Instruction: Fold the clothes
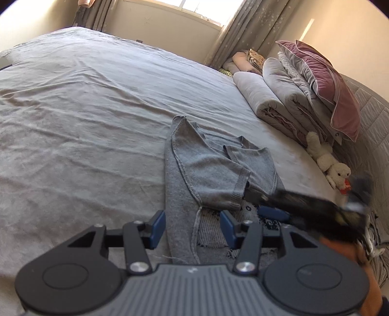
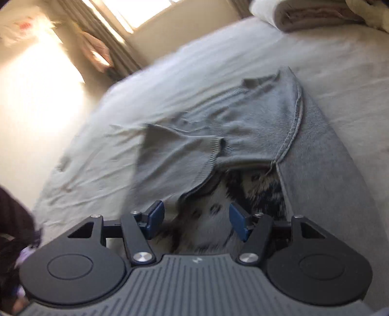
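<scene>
1. I see the grey sweater (image 1: 214,175) lying at centre frame on the bed (image 1: 85,109), long axis running away.
2. Left hand-held gripper (image 1: 193,229) spread, straddling its near edge.
3. Right hand-held gripper (image 2: 197,222) spread, empty, equally near.

The right gripper (image 1: 304,206) shows in the left wrist view only as a dark streak, its jaws unreadable. It covers the near right part of the sweater (image 1: 214,175). Above the sweater, the window (image 1: 194,6) is cut off by the top edge. The whole right wrist view is smeared.
</scene>
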`<state>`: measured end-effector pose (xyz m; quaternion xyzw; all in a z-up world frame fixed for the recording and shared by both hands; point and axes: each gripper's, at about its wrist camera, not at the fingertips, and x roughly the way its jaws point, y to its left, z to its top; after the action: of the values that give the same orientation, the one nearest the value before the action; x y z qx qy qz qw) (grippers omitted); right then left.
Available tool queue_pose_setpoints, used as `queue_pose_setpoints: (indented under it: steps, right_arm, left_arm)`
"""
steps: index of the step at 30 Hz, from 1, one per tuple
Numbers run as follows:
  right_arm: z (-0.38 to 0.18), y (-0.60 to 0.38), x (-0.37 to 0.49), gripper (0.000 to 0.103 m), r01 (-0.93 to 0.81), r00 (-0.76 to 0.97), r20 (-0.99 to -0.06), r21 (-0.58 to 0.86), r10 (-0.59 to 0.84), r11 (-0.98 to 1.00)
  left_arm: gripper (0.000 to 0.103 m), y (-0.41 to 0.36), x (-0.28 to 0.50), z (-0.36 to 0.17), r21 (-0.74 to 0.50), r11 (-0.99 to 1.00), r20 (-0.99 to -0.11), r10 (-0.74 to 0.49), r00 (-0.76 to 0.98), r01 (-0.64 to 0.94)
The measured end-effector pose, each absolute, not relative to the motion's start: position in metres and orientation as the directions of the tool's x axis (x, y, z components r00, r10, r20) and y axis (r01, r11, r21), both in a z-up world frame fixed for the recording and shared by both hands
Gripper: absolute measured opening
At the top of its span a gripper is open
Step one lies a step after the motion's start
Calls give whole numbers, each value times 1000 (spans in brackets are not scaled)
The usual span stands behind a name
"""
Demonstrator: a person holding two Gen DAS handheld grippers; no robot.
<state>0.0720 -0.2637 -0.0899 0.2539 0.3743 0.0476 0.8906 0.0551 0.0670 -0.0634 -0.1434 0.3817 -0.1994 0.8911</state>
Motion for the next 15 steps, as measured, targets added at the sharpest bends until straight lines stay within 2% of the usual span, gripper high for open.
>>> queue_pose_setpoints:
  steps: [4,5,6,10,15]
  right_arm:
    - [-95,-259,94,62,105,704,-656,475,272,874]
    - [-95,-255,98,42,95,697,-664,459,270,883]
    - [-92,-249,101,6,85,690,-680,414,247,906]
    - [-76,-237,106,5,17,704,-668,358,243,934]
    - [-43,-227,126,5,-106,743,-634,207,216,973]
  left_arm:
    - [51,68,58,-65,-412,877,-632,-471,616,248]
    - [51,68,59,-65,-409,878,-635,-470,613,249]
    - [51,68,60,-66,-406,879,-640,-469,609,251]
    - [51,64,62,-71,-393,884,-662,-462,590,252]
    - [51,59,62,-74,-384,886,-671,-461,580,260]
